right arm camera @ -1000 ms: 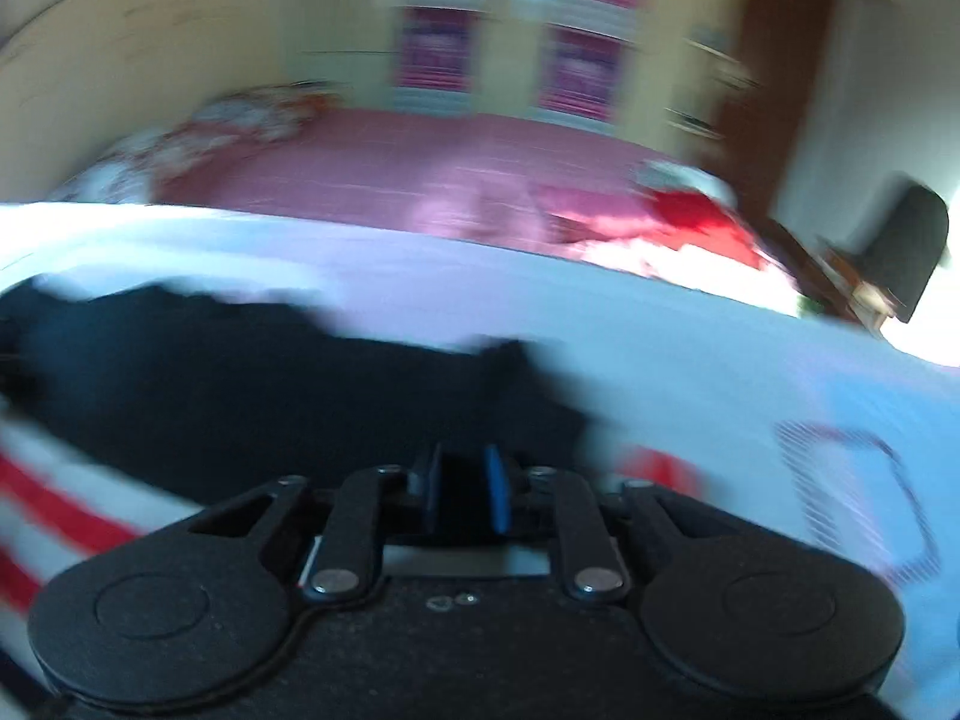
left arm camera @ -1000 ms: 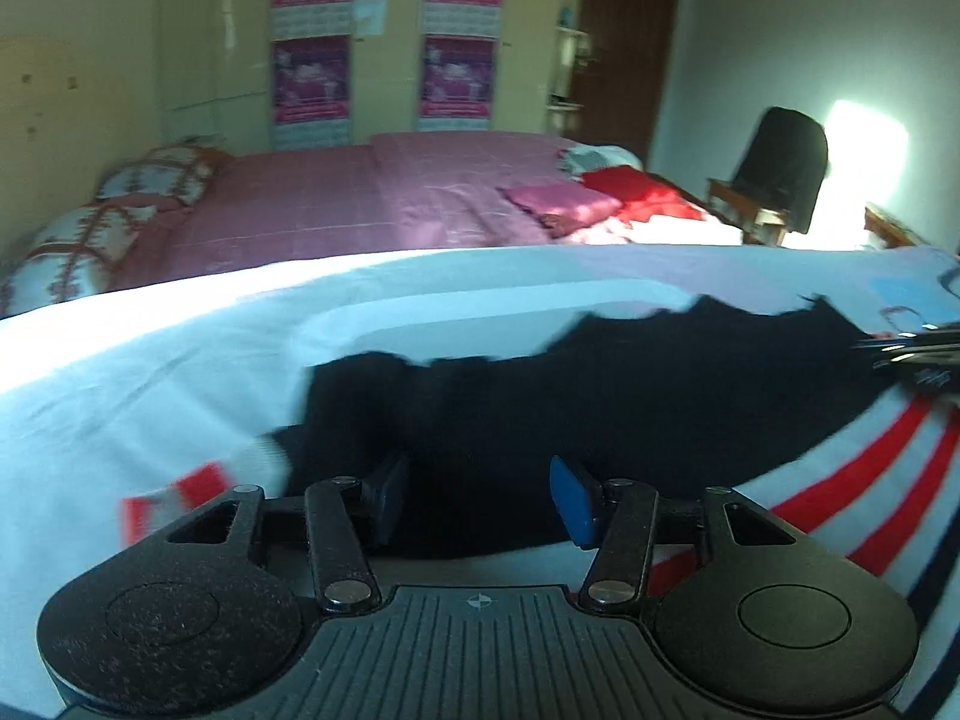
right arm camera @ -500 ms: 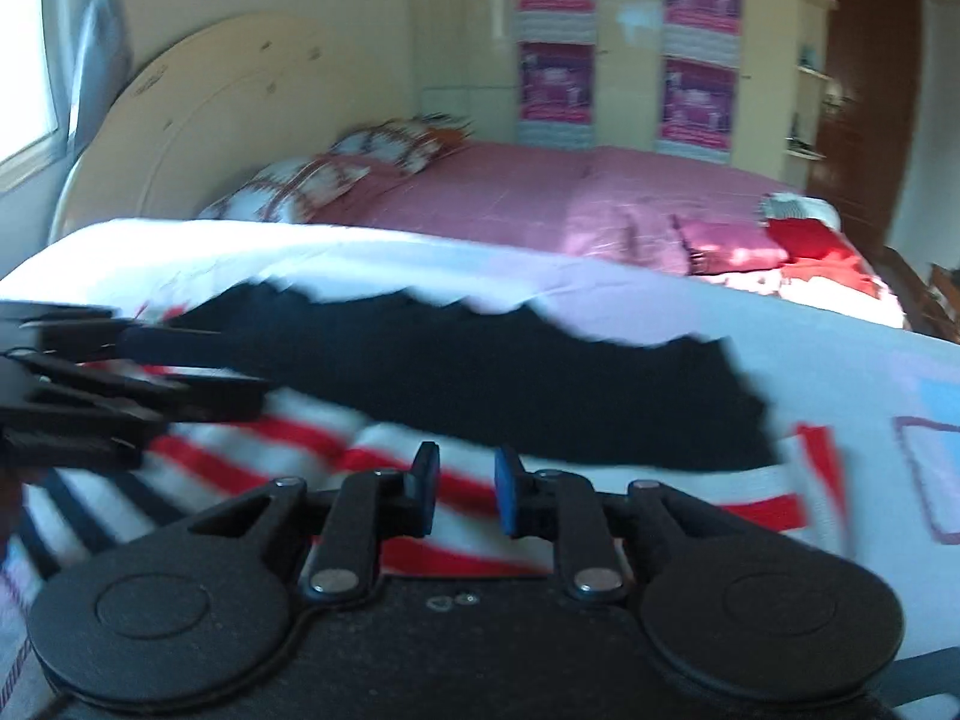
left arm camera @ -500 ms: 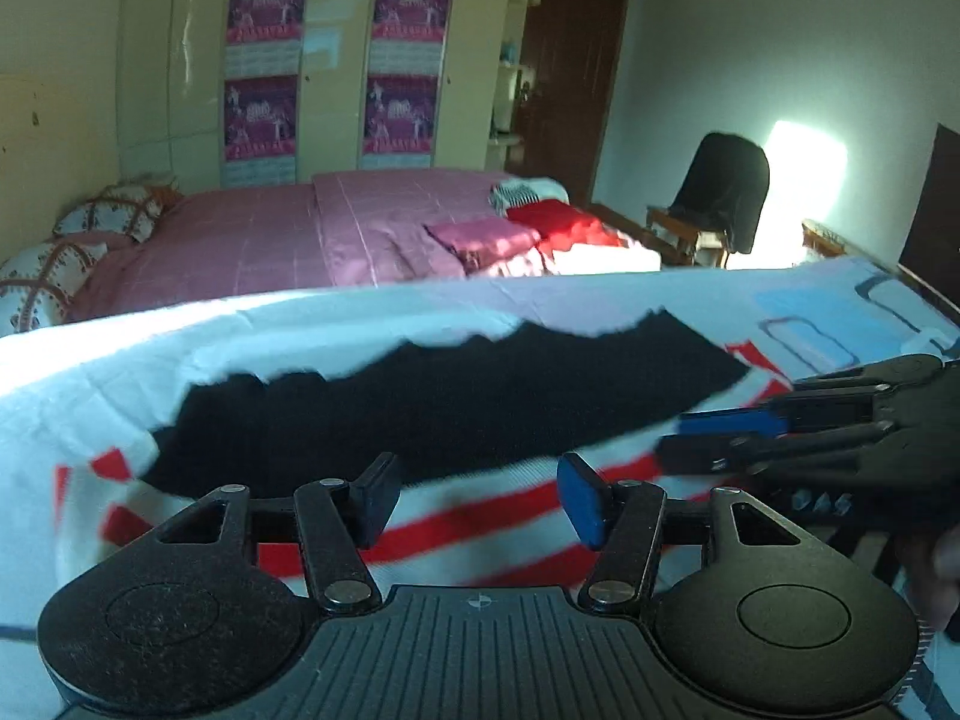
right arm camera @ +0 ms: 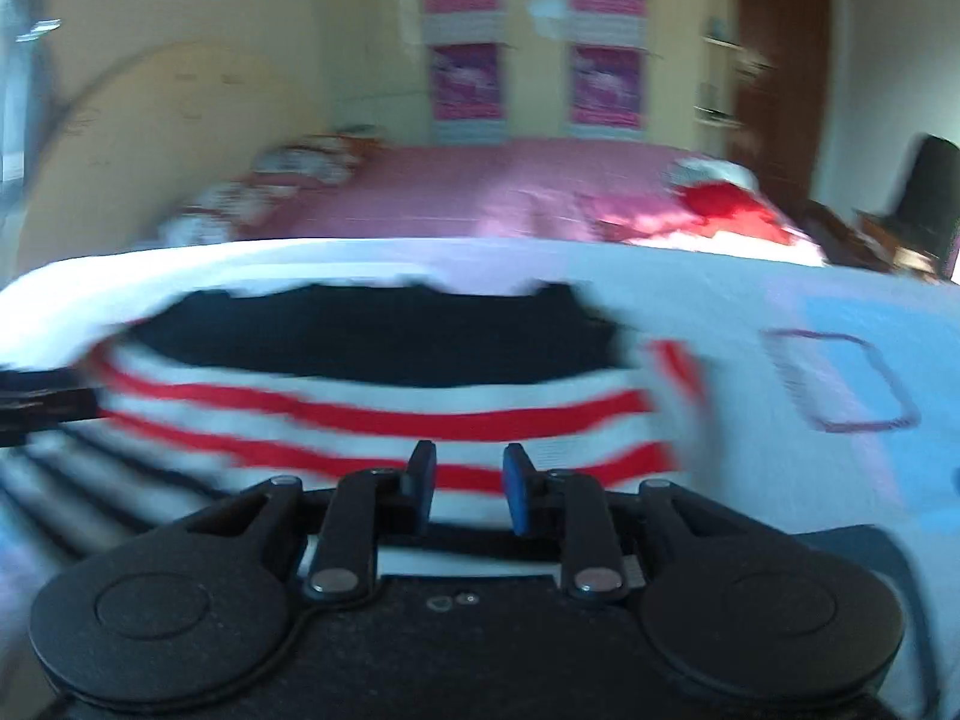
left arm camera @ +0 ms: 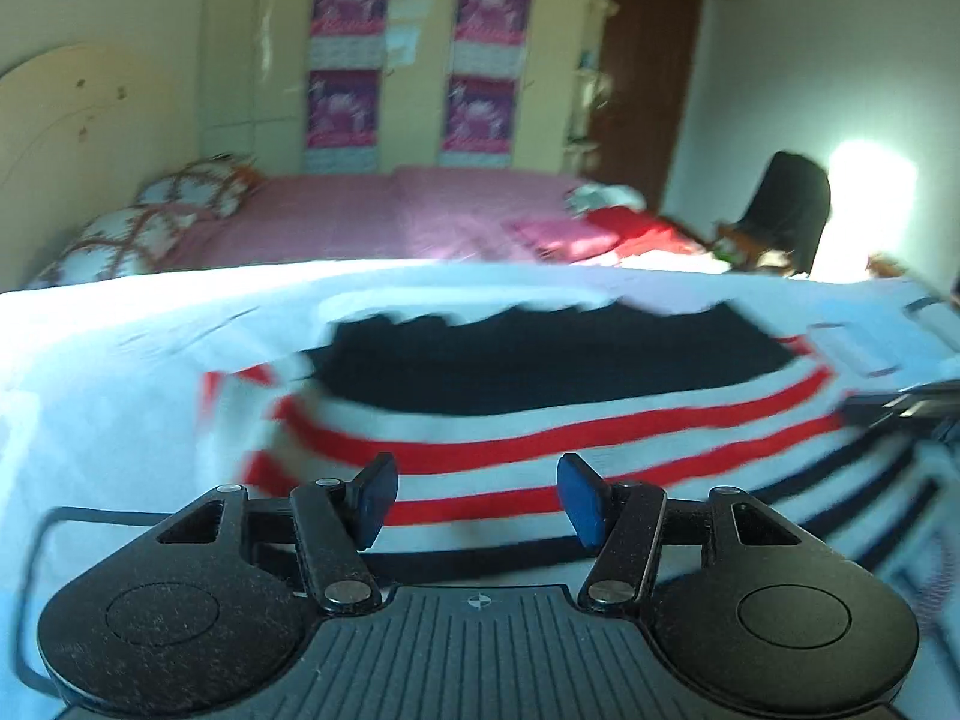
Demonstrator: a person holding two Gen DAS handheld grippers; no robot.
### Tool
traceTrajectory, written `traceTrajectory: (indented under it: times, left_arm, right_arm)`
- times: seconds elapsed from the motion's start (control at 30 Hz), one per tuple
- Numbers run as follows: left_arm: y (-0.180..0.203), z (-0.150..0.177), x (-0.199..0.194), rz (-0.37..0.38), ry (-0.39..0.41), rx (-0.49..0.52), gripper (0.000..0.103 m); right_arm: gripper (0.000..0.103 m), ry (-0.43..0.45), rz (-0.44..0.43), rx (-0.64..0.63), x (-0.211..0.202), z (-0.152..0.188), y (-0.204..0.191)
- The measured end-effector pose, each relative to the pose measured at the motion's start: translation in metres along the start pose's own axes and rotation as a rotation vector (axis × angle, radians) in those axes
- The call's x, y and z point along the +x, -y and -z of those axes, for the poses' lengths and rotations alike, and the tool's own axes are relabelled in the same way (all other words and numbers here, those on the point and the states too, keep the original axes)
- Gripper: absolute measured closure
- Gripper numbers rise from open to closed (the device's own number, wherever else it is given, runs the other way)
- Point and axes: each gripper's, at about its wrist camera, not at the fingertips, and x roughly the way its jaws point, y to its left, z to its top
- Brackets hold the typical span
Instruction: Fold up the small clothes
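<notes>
A small knitted garment [left arm camera: 540, 360] lies flat on a white and pale blue sheet [left arm camera: 120, 348]. Its far part is black, and its near part is white with red and dark stripes. My left gripper [left arm camera: 477, 474] hovers over the near striped part, open, with nothing between its blue pads. My right gripper [right arm camera: 468, 456] hangs above the red stripes of the same garment [right arm camera: 372, 348]. Its jaws are opening and nothing is between them. Each view catches the other gripper's dark fingers at its edge, the right one's [left arm camera: 900, 405] and the left one's [right arm camera: 42, 396].
Behind the sheet stands a pink bed [left arm camera: 360, 222] with patterned pillows [left arm camera: 138, 234] and a folded pink [left arm camera: 570, 237] and a red cloth [left arm camera: 636, 228]. A dark chair [left arm camera: 786, 210] is at the right. A wardrobe with posters [left arm camera: 414, 60] and a brown door [left arm camera: 642, 78] line the far wall.
Both grippers have drawn back and up from the black part, so more stripes show. The right jaws, shut a second ago, have parted. The left jaws have widened a little.
</notes>
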Motion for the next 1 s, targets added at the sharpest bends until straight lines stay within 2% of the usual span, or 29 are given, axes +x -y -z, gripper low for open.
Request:
traceTrajectory:
  times: [0.13, 0.27, 0.4, 0.53, 0.6, 0.67, 0.77, 0.83, 0.93, 1.0]
  left_arm:
    - [0.036, 0.017, -0.001, 0.051, -0.034, 0.026, 0.045]
    - [0.037, 0.036, -0.006, -0.002, -0.050, 0.055, 0.045]
    - [0.011, 0.039, -0.016, -0.077, -0.055, 0.029, 0.045]
    - [-0.031, 0.051, -0.031, -0.107, -0.062, -0.046, 0.045]
    - [-0.041, 0.054, -0.037, -0.119, -0.061, -0.039, 0.046]
    - [-0.043, 0.057, -0.038, -0.123, -0.063, -0.025, 0.046]
    - [-0.036, 0.056, -0.030, -0.152, -0.069, 0.013, 0.045]
    - [-0.037, 0.049, -0.039, -0.145, -0.060, -0.052, 0.045]
    - [-0.043, 0.049, -0.071, -0.128, 0.019, -0.167, 0.044]
    - [-0.055, 0.060, -0.086, -0.095, 0.034, -0.302, 0.041]
  right_arm:
    - [0.078, -0.026, -0.095, -0.100, 0.001, 0.016, -0.057]
    - [0.076, -0.073, -0.057, -0.145, 0.008, 0.033, -0.072]
    - [0.078, -0.073, 0.029, -0.105, -0.004, 0.045, -0.042]
    - [0.078, -0.082, 0.129, -0.078, -0.020, 0.058, -0.002]
    - [0.078, -0.097, 0.170, -0.041, -0.027, 0.066, 0.017]
    - [0.078, -0.094, 0.169, 0.001, -0.032, 0.074, 0.035]
    - [0.076, -0.105, 0.177, 0.000, -0.022, 0.070, 0.030]
    - [0.074, -0.103, 0.183, 0.031, -0.024, 0.063, 0.026]
    - [0.073, -0.006, 0.135, 0.039, -0.053, 0.065, 0.019]
    - [0.073, 0.035, 0.101, 0.043, -0.067, 0.066, 0.013]
